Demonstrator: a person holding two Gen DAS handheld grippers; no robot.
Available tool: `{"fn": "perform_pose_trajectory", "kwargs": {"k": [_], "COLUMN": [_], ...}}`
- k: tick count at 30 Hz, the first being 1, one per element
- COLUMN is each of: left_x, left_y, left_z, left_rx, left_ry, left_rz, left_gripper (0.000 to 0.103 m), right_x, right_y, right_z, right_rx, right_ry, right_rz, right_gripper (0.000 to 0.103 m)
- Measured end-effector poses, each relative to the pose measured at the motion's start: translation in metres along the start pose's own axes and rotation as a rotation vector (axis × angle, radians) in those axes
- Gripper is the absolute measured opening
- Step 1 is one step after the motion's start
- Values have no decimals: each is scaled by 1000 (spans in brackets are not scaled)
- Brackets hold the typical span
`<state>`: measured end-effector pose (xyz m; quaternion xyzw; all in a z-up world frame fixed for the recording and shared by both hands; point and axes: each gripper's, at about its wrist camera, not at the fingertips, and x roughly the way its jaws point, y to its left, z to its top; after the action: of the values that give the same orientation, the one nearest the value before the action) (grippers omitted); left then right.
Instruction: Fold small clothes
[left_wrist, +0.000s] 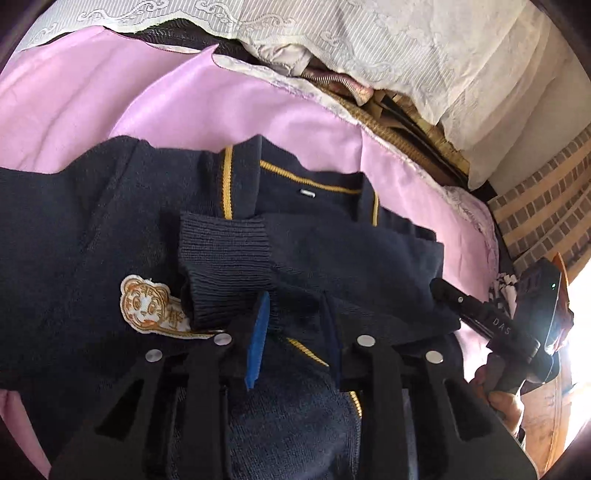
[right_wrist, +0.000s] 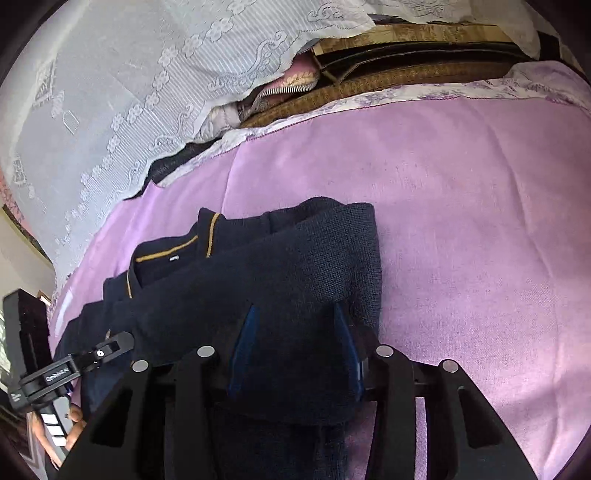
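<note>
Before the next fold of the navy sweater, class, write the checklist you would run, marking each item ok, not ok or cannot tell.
1. Sweater lies on the pink sheet: ok.
2. Sleeve cuff folded in across the chest: ok.
3. Collar flat, label showing: ok.
4. Left gripper has knit between its fingers: ok; pressing on it: cannot tell.
5. Right gripper has folded cloth between its fingers: ok; gripped: cannot tell.
6. Tiger patch uncovered: not ok, the cuff overlaps its edge.
</note>
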<state>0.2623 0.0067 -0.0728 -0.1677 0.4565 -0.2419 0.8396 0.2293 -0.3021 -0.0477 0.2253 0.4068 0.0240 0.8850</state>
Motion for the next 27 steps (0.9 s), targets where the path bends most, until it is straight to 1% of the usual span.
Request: {"fn": "perform_pose_trajectory", "kwargs": {"k": [2, 3, 4, 5, 7, 8, 9, 10, 11, 12, 13, 14, 17, 19, 20, 21, 22, 23, 25, 26, 27], "left_x": [-4, -6, -11, -17, -29, -33, -35, -32, -26, -19, -22, -28, -55, -81, -97, -115, -133, -152, -188, -206, -222], "left_y": [6, 10, 12, 13, 9, 7, 7, 8, 11, 14, 13, 12, 20, 34, 46, 62, 79, 100, 140, 157, 171], "left_z": [1, 1, 0, 1, 3, 3, 3, 3, 2, 1, 0, 0, -7, -15, -20, -22, -23, -24, -31, -36, -42], "left_rx": [-37, -60, -78, -89, -72, -60, -52, -50, -49, -45, -40, -47, -93, -115, -130, -164, -221, -298, -421, -454, -471], "left_ry": [-1, -1, -6, -21, -64, -80, -86, -80, -57, -31, -43, -46, -69, -81, -93, -112, -131, -150, -180, -190, -199], "left_rz": [-35, -48, -52, -47, -19, 3, 40, 90, 128, 134, 139, 140, 100, 93, 111, 140, 151, 127, 46, 41, 57], "left_gripper": [27, 27, 27, 28, 34, 43, 56, 62, 65, 64, 63, 63, 63, 63, 63, 63, 63, 63, 63, 63, 63], "right_x": [-15, -22, -28, -33, -35, -32, -24, -12, -1, 0, -1, -3, -9, -18, -23, -28, -34, -39, -47, -49, -52], "right_y": [5, 11, 18, 26, 38, 43, 47, 47, 47, 48, 50, 51, 46, 46, 48, 53, 60, 69, 94, 107, 121], "right_z": [-2, -5, -7, -11, -16, -19, -22, -27, -32, -35, -35, -35, -36, -37, -38, -38, -39, -42, -50, -55, -62], "right_rx": [-10, -41, -73, -100, -143, -165, -187, -204, -221, -241, -247, -252, -231, -219, -222, -232, -246, -262, -321, -357, -393], "right_ry": [-57, -79, -91, -102, -100, -81, -48, -4, 27, 15, 13, 6, -16, -51, -70, -84, -94, -99, -97, -96, -96], "right_rz": [-17, -30, -40, -44, -48, -58, -87, -116, -127, -137, -147, -150, -122, -113, -117, -115, -97, -69, -20, -4, 8], "right_gripper": [40, 43, 43, 43, 43, 44, 47, 50, 50, 50, 50, 50, 50, 50, 50, 50, 50, 50, 50, 50, 50]}}
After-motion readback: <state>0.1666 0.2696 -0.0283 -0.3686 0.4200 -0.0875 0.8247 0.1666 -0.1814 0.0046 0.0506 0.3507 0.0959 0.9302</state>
